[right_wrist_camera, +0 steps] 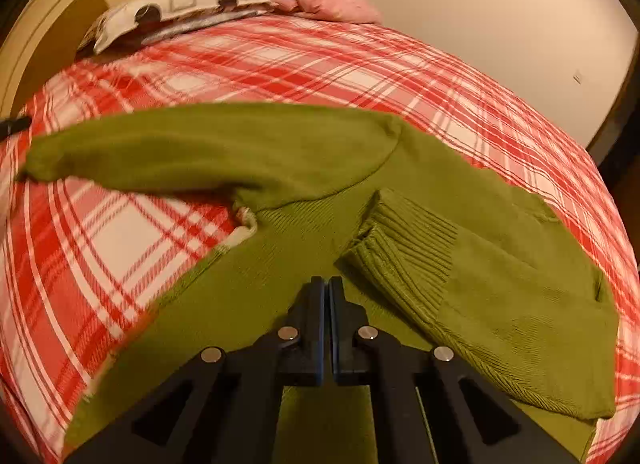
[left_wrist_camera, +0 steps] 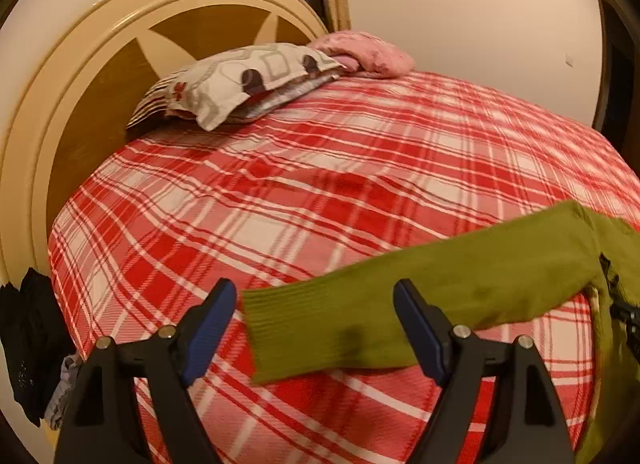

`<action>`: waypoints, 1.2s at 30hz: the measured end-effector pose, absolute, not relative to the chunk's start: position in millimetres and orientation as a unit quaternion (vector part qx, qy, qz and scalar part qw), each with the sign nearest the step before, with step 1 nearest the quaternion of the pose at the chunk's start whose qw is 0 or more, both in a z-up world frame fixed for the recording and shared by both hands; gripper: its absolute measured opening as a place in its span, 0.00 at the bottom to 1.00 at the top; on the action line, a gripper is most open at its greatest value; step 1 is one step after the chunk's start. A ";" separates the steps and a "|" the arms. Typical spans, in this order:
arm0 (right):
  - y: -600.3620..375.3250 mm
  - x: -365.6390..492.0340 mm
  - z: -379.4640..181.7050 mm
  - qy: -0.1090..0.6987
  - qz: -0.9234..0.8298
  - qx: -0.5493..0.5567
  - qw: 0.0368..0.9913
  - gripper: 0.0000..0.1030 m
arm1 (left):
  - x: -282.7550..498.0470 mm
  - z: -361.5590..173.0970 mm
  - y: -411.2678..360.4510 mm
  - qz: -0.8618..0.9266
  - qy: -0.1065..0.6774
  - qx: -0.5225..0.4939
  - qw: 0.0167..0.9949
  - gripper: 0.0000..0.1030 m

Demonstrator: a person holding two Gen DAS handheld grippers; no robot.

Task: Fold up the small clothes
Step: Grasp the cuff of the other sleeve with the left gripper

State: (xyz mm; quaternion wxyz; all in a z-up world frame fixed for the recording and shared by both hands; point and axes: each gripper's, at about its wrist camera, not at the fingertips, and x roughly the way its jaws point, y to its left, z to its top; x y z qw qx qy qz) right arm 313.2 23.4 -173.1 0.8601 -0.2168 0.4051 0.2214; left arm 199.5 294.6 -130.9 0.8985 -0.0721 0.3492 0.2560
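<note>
A small olive-green knit sweater [right_wrist_camera: 400,192] lies on the red and white plaid bedspread [right_wrist_camera: 120,248]. Its right sleeve [right_wrist_camera: 460,264] is folded in across the body, ribbed cuff toward the middle. Its left sleeve [right_wrist_camera: 180,152] stretches out flat to the left. In the left wrist view that sleeve [left_wrist_camera: 400,304] lies across the bedspread [left_wrist_camera: 280,184], its ribbed cuff between the fingers of my left gripper [left_wrist_camera: 316,304], which is open and just above it. My right gripper [right_wrist_camera: 326,284] is shut with nothing between its fingers, low over the sweater's body.
A patterned pillow [left_wrist_camera: 240,80] and a pink cloth [left_wrist_camera: 368,52] lie at the head of the bed against the round cream and brown headboard [left_wrist_camera: 100,76]. Dark clothes [left_wrist_camera: 28,340] hang off the bed's left edge. A plain wall [left_wrist_camera: 480,24] stands beyond.
</note>
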 end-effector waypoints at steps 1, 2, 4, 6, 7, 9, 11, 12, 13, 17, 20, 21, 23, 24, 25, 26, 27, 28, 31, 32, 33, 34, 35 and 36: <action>22.4 310.7 -171.6 0.402 0.222 -0.218 0.861 0.02 | 197.5 -131.3 298.1 0.261 0.347 -0.073 0.898 0.82; 20.2 309.2 -169.8 0.405 0.223 -0.214 0.861 0.03 | 195.2 -132.2 302.9 0.268 0.346 -0.073 0.896 0.86; 12.0 306.7 -165.6 0.416 0.234 -0.196 0.856 0.28 | 190.9 -134.0 311.1 0.274 0.340 -0.079 0.896 0.95; 3.6 300.0 -160.5 0.420 0.247 -0.184 0.854 0.80 | 187.2 -137.1 317.7 0.272 0.336 -0.094 0.897 0.96; 0.5 295.6 -157.5 0.416 0.250 -0.180 0.856 0.80 | 187.5 -139.5 319.3 0.268 0.338 -0.099 0.897 0.96; -5.9 286.9 -152.3 0.413 0.251 -0.182 0.857 0.80 | 189.4 -146.3 322.0 0.270 0.345 -0.102 0.893 0.96; -13.7 275.1 -145.2 0.416 0.252 -0.181 0.855 0.80 | 190.1 -154.0 325.6 0.278 0.354 -0.110 0.886 0.96; -16.3 268.3 -141.5 0.417 0.255 -0.177 0.854 0.80 | 189.5 -158.3 329.6 0.285 0.359 -0.114 0.881 0.96; -18.7 262.4 -137.7 0.418 0.258 -0.175 0.854 0.80 | 188.2 -160.7 332.8 0.296 0.363 -0.115 0.876 0.96; -29.6 231.6 -121.3 0.410 0.275 -0.162 0.854 0.80 | 178.4 -172.4 349.7 0.312 0.364 -0.130 0.868 0.94; -34.6 213.7 -116.1 0.402 0.275 -0.160 0.859 0.80 | 185.5 -181.5 355.9 0.299 0.370 -0.138 0.869 0.75; -36.1 209.3 -115.6 0.402 0.272 -0.157 0.860 0.80 | 187.6 -183.4 356.0 0.292 0.372 -0.143 0.869 0.67; -39.1 201.3 -114.7 0.404 0.271 -0.148 0.861 0.80 | 194.5 -187.2 354.7 0.269 0.372 -0.161 0.874 0.63; -40.9 197.0 -114.4 0.406 0.272 -0.141 0.861 0.80 | 196.7 -187.5 352.9 0.272 0.369 -0.155 0.875 0.63; -42.3 193.4 -113.7 0.407 0.273 -0.136 0.861 0.80 | 199.1 -188.0 352.0 0.271 0.367 -0.152 0.877 0.63; -43.5 189.9 -113.3 0.407 0.273 -0.132 0.862 0.80 | 201.6 -189.3 352.2 0.270 0.365 -0.154 0.878 0.67; -44.5 185.4 -113.1 0.407 0.273 -0.129 0.862 0.80 | 203.6 -190.3 353.0 0.269 0.366 -0.154 0.878 0.69; -45.3 182.6 -113.0 0.407 0.273 -0.126 0.863 0.80 | 204.5 -190.2 353.8 0.269 0.367 -0.155 0.877 0.69; -47.9 174.9 -111.9 0.405 0.269 -0.120 0.865 0.80 | 204.1 -188.3 353.9 0.270 0.373 -0.156 0.874 0.70; -48.3 172.2 -110.8 0.405 0.270 -0.118 0.866 0.80 | 201.9 -186.8 354.4 0.272 0.373 -0.159 0.872 0.70; -48.2 169.4 -109.1 0.403 0.271 -0.116 0.867 0.80 | 200.4 -186.6 355.5 0.269 0.373 -0.163 0.873 0.69; -49.2 167.1 -107.7 0.400 0.273 -0.113 0.868 0.80 | 199.4 -187.2 354.8 0.263 0.374 -0.162 0.874 0.69; -50.0 165.2 -106.5 0.397 0.274 -0.110 0.869 0.80 | 200.0 -188.1 353.5 0.259 0.376 -0.153 0.876 0.69; -50.3 163.4 -105.7 0.396 0.275 -0.107 0.870 0.80 | 199.5 -188.5 353.1 0.258 0.376 -0.150 0.877 0.69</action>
